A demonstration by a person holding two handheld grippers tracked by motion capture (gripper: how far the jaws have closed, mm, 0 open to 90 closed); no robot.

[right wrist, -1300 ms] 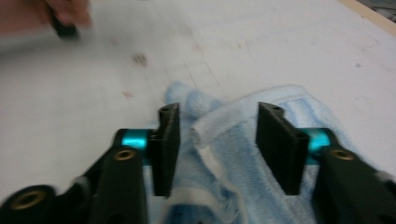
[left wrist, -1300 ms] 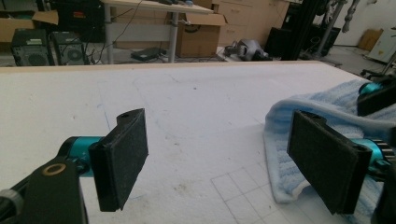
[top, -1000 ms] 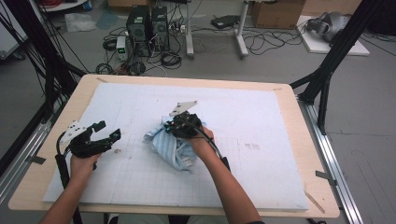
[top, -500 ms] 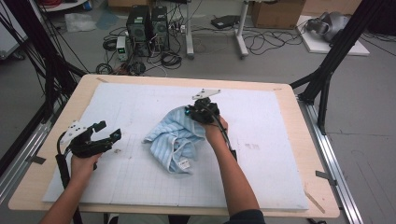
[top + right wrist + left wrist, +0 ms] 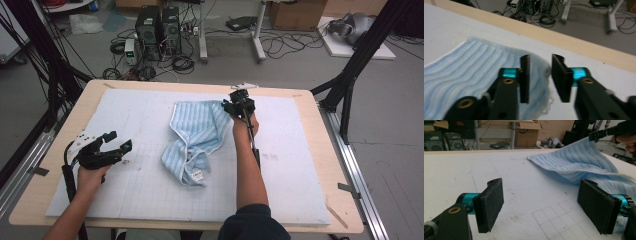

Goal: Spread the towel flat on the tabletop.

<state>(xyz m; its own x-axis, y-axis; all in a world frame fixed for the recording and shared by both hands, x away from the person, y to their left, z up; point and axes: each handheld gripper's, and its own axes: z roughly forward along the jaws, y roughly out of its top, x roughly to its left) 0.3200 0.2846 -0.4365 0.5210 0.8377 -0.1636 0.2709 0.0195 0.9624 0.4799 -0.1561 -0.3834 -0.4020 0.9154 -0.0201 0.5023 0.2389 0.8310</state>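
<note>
We are partway through spreading the towel (image 5: 196, 137) on the white mat (image 5: 140, 190); its far right corner has been drawn out toward the far edge of the table (image 5: 200, 86), and that far part lies fairly flat, while the near part is bunched and folded over itself, with a small white label showing at the near end; in our judgement the near corners are yet to be pulled out and smoothed.

Our right gripper (image 5: 234, 106) sits at that far right corner; its jaws have just been opening, and in the right gripper view (image 5: 540, 77) they stand a little apart with the frayed corner of the cloth lying below and between them, the pads not pressing on it. Our left gripper (image 5: 119, 142) rests on the mat near the left edge, well apart from the towel, jaws wide and empty (image 5: 544, 205).

The towel is soft terry, pale blue with faint wavy stripes and a white hem; it drapes limply and holds creases. The mat is matte, lightly soiled, printed with a thin grid; the table edge is pale wood; the jaw pads (image 5: 489, 203) are flat black rectangles with a rough, felt-like face.
</note>
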